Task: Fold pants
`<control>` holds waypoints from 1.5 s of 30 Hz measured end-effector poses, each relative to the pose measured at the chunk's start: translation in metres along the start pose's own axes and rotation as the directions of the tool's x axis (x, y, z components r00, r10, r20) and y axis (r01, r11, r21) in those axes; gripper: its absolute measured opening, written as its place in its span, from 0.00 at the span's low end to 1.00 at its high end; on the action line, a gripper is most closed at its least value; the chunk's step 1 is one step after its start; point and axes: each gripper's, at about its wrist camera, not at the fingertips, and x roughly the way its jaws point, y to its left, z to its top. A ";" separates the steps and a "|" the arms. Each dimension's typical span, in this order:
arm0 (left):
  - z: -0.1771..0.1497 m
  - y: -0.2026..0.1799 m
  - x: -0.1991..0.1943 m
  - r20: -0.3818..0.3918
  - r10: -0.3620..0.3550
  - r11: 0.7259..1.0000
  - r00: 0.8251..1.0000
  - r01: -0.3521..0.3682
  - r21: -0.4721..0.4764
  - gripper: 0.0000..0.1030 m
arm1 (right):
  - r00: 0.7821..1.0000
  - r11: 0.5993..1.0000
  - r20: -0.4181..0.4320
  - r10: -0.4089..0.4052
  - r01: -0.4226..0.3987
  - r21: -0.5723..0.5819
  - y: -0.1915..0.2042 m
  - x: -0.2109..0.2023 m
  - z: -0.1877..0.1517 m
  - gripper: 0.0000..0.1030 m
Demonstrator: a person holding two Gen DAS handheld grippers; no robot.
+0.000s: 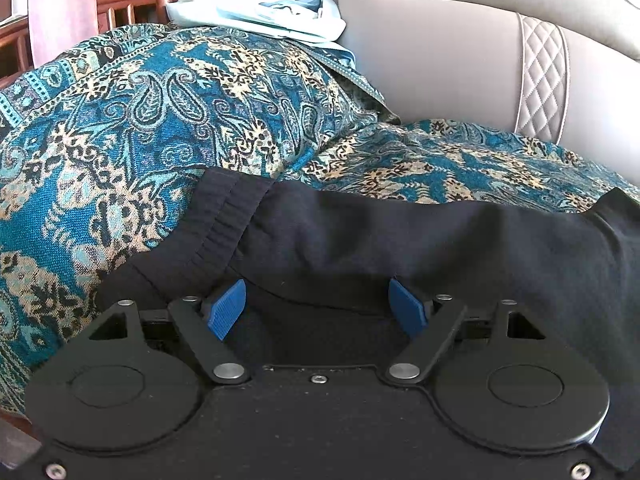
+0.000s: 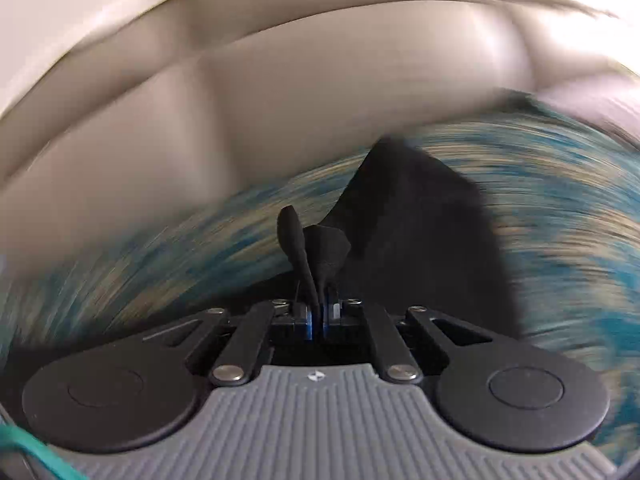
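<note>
Beige leather sofa back (image 1: 460, 40) fills the top of my left wrist view, quilted diamond-stitched band (image 1: 544, 76) on its right side; my right wrist view shows the same leather (image 2: 280, 80), badly smeared by blur. Over the seat lies a teal paisley woven throw with cream and black pattern (image 1: 140, 120), bunched into a hump on the left. In the right view it is only blue-cream streaks (image 2: 540, 200).

On the throw are the black knit pants (image 1: 380, 232), spread across the lower middle of my left view, ribbed waistband (image 1: 228, 208) on the left. A pale blue folded cloth pile (image 1: 264, 12) sits at the top of the throw, well apart from the pants. Dark red wooden furniture (image 1: 132, 4) is behind it, top left.

My left gripper (image 1: 316, 310) has blue-padded fingers (image 1: 226, 308) spread wide apart, with the pants' near edge between and beyond them; I see no pinch on the fabric.

My right gripper (image 2: 319, 316) has fingers pressed together, clamped on a small tuft of the black pants (image 2: 420, 232), which rise as a dark peak just beyond. A teal cord (image 2: 36, 456) crosses the bottom left corner.
</note>
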 end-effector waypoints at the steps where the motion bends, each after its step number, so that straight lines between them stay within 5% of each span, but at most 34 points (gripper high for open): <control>1: -0.001 0.001 -0.001 0.003 -0.006 1.000 1.000 0.006 0.002 0.76 | 0.997 0.989 -0.033 0.068 -0.072 -0.127 0.037 0.000 -0.014 0.06; 4: -0.003 0.000 -0.003 0.005 -0.006 1.000 1.000 0.006 -0.005 0.76 | 0.979 0.887 -0.088 0.183 -0.203 -0.416 0.114 -0.014 -0.059 0.06; 7: -0.003 -0.001 -0.003 0.011 -0.002 1.000 1.000 0.002 -0.008 0.76 | 0.964 0.813 -0.106 0.243 -0.262 -0.520 0.147 -0.033 -0.088 0.07; 16: -0.004 0.000 -0.004 0.016 -0.005 1.000 1.000 0.005 -0.017 0.76 | 0.952 0.815 -0.119 0.284 -0.304 -0.492 0.167 -0.047 -0.100 0.07; 27: -0.007 0.001 -0.008 0.023 -0.027 1.000 0.999 0.027 -0.012 0.81 | 0.919 0.704 -0.148 0.366 -0.378 -0.601 0.213 -0.060 -0.132 0.10; 32: -0.009 -0.002 -0.011 0.024 -0.038 0.999 0.999 0.038 -0.001 0.87 | 0.916 0.703 -0.146 0.375 -0.383 -0.599 0.221 -0.060 -0.134 0.25; 34: -0.010 -0.001 -0.012 0.022 -0.043 0.999 0.999 0.044 -0.007 0.88 | 0.915 0.700 -0.144 0.377 -0.383 -0.602 0.224 -0.060 -0.135 0.54; 35: -0.010 -0.001 -0.012 0.022 -0.045 0.999 0.999 0.045 -0.008 0.88 | 0.910 0.690 -0.150 0.387 -0.393 -0.608 0.227 -0.060 -0.136 0.59; 45: -0.014 -0.002 -0.018 0.024 -0.055 0.998 0.998 0.055 -0.012 0.91 | 0.893 0.681 -0.167 0.419 -0.430 -0.593 0.227 -0.063 -0.135 0.75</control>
